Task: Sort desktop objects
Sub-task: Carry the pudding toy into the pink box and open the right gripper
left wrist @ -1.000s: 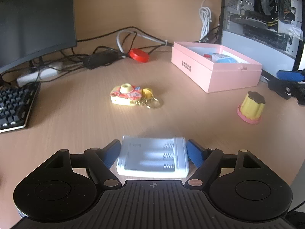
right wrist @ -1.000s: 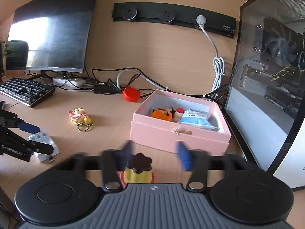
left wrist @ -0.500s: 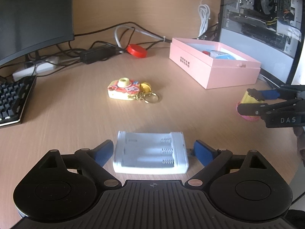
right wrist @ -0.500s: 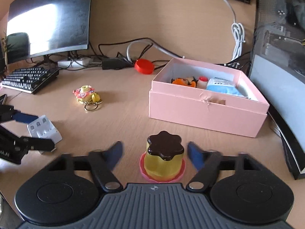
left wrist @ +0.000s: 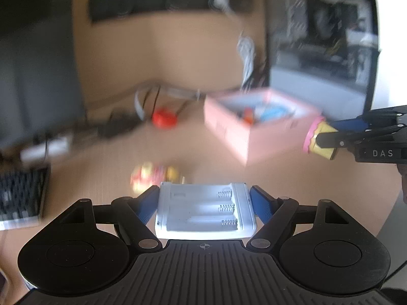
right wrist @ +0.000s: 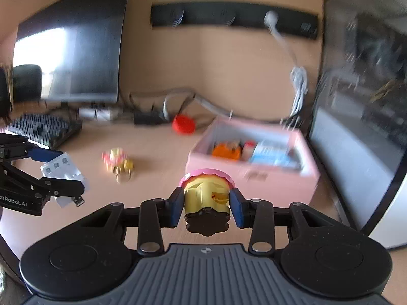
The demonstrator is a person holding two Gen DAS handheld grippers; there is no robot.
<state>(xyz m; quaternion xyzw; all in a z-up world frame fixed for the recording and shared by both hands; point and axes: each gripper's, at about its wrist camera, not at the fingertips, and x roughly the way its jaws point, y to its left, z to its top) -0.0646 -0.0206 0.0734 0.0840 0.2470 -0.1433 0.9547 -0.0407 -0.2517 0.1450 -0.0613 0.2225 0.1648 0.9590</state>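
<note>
Both hands have just lifted their catches off the counter (right wrist: 157,150). The right hand-held gripper (right wrist: 206,204) has just been closing and now clamps the yellow pudding toy (right wrist: 206,195), tipped on its side low in the frame's centre, with the pink box (right wrist: 254,175) just behind. The left hand-held gripper (left wrist: 204,204), which opened and closed again, grasps the white battery holder (left wrist: 206,211). Likely both go into the box next. Motion blur smears the box's contents and the small keychain toy (right wrist: 118,161) at mid-left.

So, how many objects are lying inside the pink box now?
3 visible in the pink box: an orange toy, a small red-capped item, a blue packet. More may be hidden.
</note>
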